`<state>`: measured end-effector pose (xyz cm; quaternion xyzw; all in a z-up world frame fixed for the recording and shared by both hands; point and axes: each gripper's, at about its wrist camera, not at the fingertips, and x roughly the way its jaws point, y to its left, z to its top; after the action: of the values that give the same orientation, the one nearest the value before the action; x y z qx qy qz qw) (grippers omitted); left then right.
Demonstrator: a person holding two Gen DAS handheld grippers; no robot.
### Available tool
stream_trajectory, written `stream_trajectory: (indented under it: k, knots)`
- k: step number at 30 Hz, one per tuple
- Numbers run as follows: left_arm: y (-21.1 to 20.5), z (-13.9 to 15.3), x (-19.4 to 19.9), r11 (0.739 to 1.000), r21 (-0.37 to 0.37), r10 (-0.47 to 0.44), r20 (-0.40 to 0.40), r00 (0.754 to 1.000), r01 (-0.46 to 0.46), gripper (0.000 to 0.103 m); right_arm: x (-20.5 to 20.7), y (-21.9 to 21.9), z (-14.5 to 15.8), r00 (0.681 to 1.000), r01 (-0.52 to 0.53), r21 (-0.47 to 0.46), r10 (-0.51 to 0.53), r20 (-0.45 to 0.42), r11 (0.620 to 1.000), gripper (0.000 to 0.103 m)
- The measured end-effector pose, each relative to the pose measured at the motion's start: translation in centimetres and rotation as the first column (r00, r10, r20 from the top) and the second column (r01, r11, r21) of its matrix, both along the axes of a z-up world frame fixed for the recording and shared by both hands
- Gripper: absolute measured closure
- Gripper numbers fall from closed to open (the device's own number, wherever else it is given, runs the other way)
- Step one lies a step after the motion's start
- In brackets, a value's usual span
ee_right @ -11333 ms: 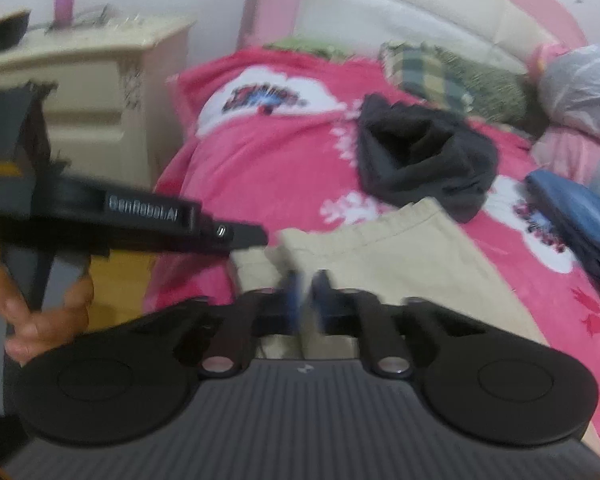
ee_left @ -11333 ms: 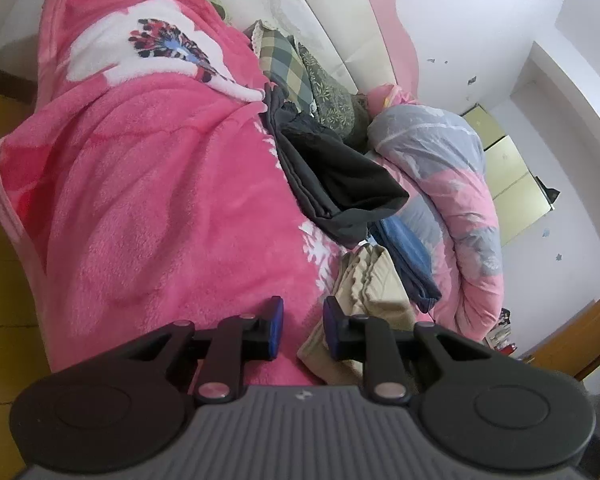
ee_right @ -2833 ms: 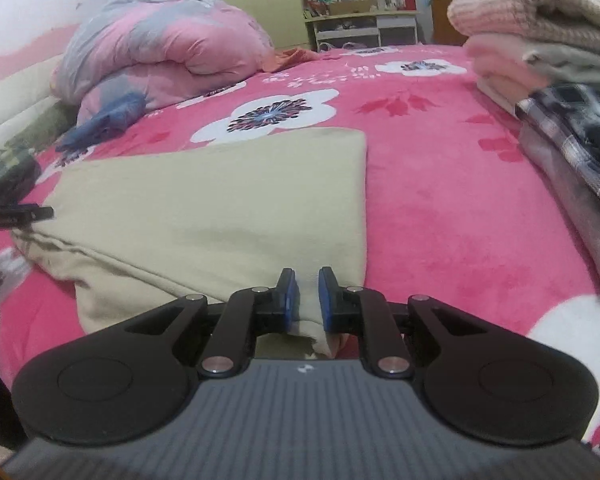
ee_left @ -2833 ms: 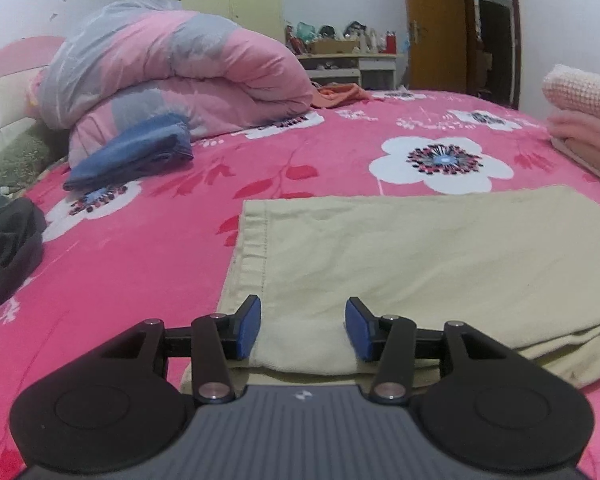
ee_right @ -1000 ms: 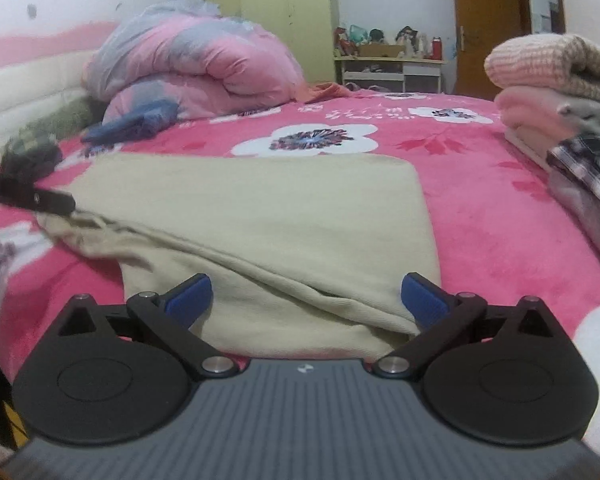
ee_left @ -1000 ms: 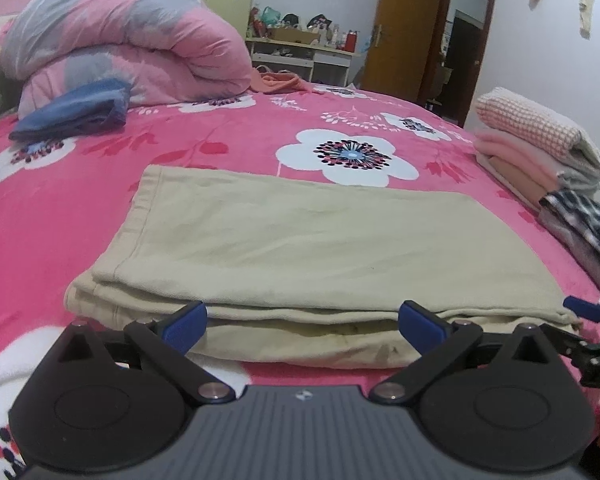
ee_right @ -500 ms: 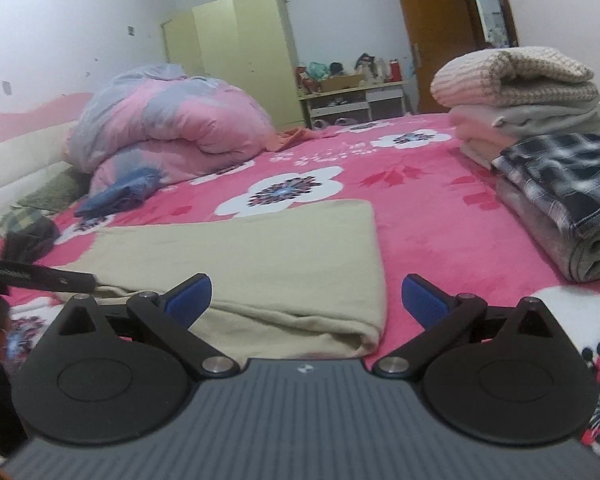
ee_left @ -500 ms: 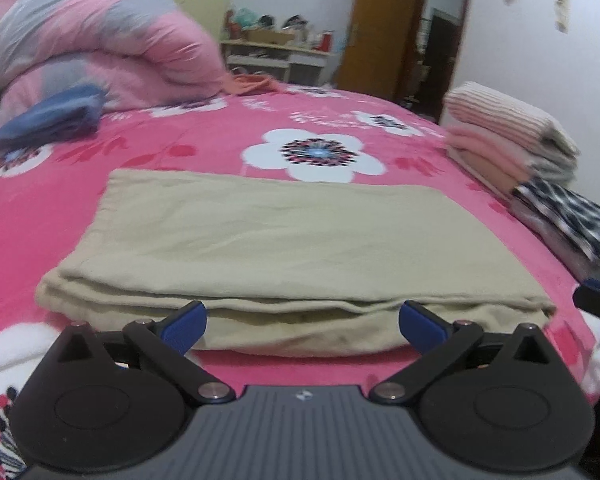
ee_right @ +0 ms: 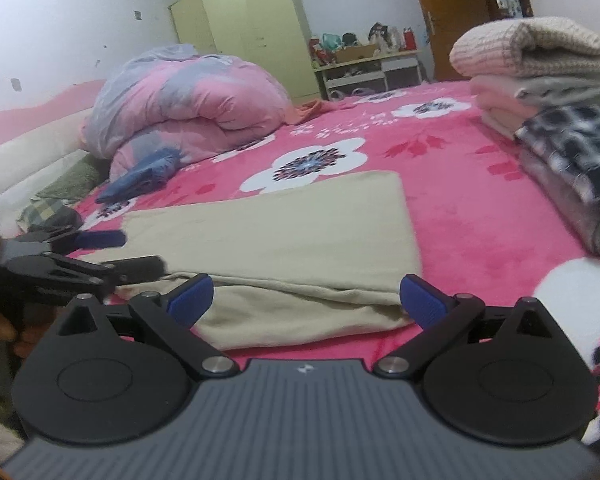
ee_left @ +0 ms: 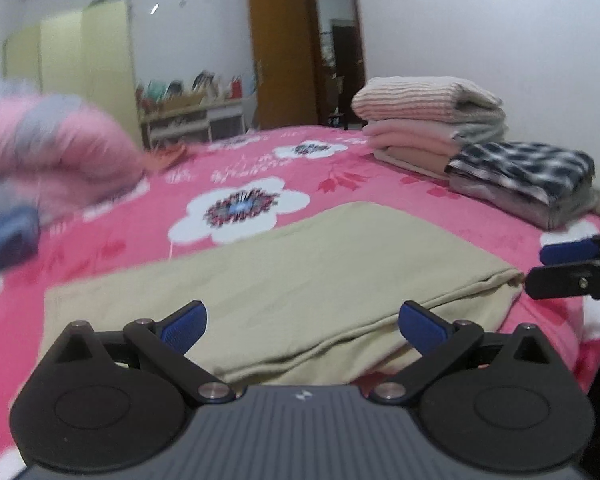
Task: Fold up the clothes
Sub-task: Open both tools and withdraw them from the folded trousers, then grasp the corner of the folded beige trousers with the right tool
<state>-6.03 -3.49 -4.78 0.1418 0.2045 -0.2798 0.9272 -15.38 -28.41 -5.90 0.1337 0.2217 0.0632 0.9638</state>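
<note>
I have both claws wide open, the left claw [ee_left: 302,326] and right claw [ee_right: 306,294], at the near edge of the beige garment [ee_left: 300,276]; its long axis runs left to right.

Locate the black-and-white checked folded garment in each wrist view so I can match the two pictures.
Left wrist view: the black-and-white checked folded garment sits right of centre, on a grey folded piece, just in front of the pink striped knit stack.
Right wrist view: it lies at the far right edge, partly cut off.
Shared landmark: the flat beige folded trousers in the middle of both.
</note>
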Motion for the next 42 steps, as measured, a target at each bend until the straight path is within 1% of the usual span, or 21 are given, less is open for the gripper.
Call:
stream_trajectory:
  k: [3,4,5,6,8,10,11,13,15,17,19,21,24,27,28,29,31,33,35,38,42]
  knots:
    - [-0.5,-0.4,-0.7,1.000,0.027,-0.010,0.040,0.999,0.009,0.001,0.1,0.8,-0.3,0.999,-0.042,-0.003,0.042,-0.023,0.999,0.019]
    - [-0.6,-0.5,-0.8,0.999,0.037,-0.020,0.045,0.999,0.018,0.002,0.1,1.1,-0.5,0.997,-0.062,0.001,0.062,-0.034,0.998,0.027]
    - [-0.7,-0.7,-1.0,0.999,0.046,-0.032,0.049,0.998,0.029,0.003,0.1,1.4,-0.7,0.996,-0.081,0.006,0.082,-0.044,0.997,0.032]
    - [-0.8,-0.8,-1.1,0.997,0.058,-0.044,0.052,0.998,0.041,0.006,0.2,1.6,-0.9,0.993,-0.100,0.012,0.101,-0.054,0.995,0.035]
    - [-1.0,-1.0,-1.2,0.994,0.083,-0.069,0.059,0.996,0.064,0.009,0.4,2.1,-1.3,0.988,-0.129,0.039,0.132,-0.077,0.991,0.045]
    - [-1.1,-1.2,-1.2,0.992,0.098,-0.087,0.053,0.995,0.082,0.013,0.8,2.4,-1.6,0.984,-0.140,0.071,0.146,-0.097,0.988,0.050]
    - [-1.1,-1.4,-1.1,0.990,0.105,-0.096,0.050,0.994,0.090,0.018,1.2,2.4,-1.9,0.983,-0.132,0.091,0.142,-0.113,0.987,0.053]
    - [-1.2,-1.6,-1.0,0.987,0.118,-0.113,0.042,0.993,0.108,0.021,1.9,2.3,-2.3,0.980,-0.115,0.137,0.134,-0.146,0.984,0.056]
    - [-1.3,-1.7,-0.9,0.985,0.125,-0.127,0.036,0.991,0.121,0.029,2.7,1.7,-2.9,0.977,-0.086,0.211,0.125,-0.175,0.974,0.062]
    - [-1.2,-1.8,-1.0,0.984,0.123,-0.133,0.029,0.991,0.129,0.034,3.2,1.1,-3.3,0.974,-0.060,0.286,0.119,-0.194,0.956,0.070]
    - [-1.1,-2.0,-1.1,0.983,0.123,-0.138,0.026,0.990,0.134,0.040,3.3,0.2,-3.8,0.970,-0.036,0.367,0.122,-0.212,0.930,0.078]
    - [-1.1,-2.1,-1.2,0.982,0.129,-0.142,0.026,0.989,0.138,0.046,3.3,-0.4,-4.2,0.964,-0.011,0.426,0.122,-0.235,0.904,0.080]
    - [-1.3,-2.2,-1.2,0.981,0.141,-0.141,0.030,0.990,0.135,0.051,3.0,-0.9,-4.7,0.958,0.011,0.483,0.130,-0.257,0.876,0.080]
    - [-1.4,-2.1,-0.6,0.986,0.113,-0.126,0.000,0.992,0.125,0.055,3.7,-1.0,-5.0,0.957,0.028,0.514,0.125,-0.261,0.857,0.080]
    - [-1.3,-1.9,-0.5,0.987,0.103,-0.120,-0.008,0.993,0.120,0.055,4.0,-1.0,-5.1,0.957,0.034,0.523,0.123,-0.262,0.851,0.080]
    - [-1.2,-1.7,-0.5,0.988,0.096,-0.118,-0.009,0.993,0.118,0.055,4.3,-0.9,-5.1,0.959,0.037,0.529,0.119,-0.259,0.848,0.083]
    - [-0.9,-1.3,-0.5,0.989,0.084,-0.120,-0.008,0.993,0.120,0.055,4.6,-1.0,-4.5,0.965,0.024,0.526,0.116,-0.233,0.850,0.090]
    - [-0.7,-1.0,-0.5,0.987,0.079,-0.142,-0.017,0.990,0.143,0.052,4.9,-1.3,-3.6,0.973,0.007,0.539,0.119,-0.200,0.843,0.092]
    - [-0.8,-1.2,-0.3,0.983,0.092,-0.159,-0.035,0.987,0.161,0.051,5.2,-1.7,-2.9,0.978,-0.007,0.559,0.123,-0.170,0.829,0.094]
    - [-1.3,-1.6,0.2,0.975,0.132,-0.171,-0.063,0.983,0.178,0.051,5.9,-2.4,-2.6,0.977,-0.010,0.590,0.135,-0.168,0.808,0.094]
    - [-1.9,-1.7,1.1,0.969,0.153,-0.182,-0.082,0.980,0.193,0.051,6.9,-3.5,-2.7,0.973,0.001,0.654,0.150,-0.175,0.756,0.094]
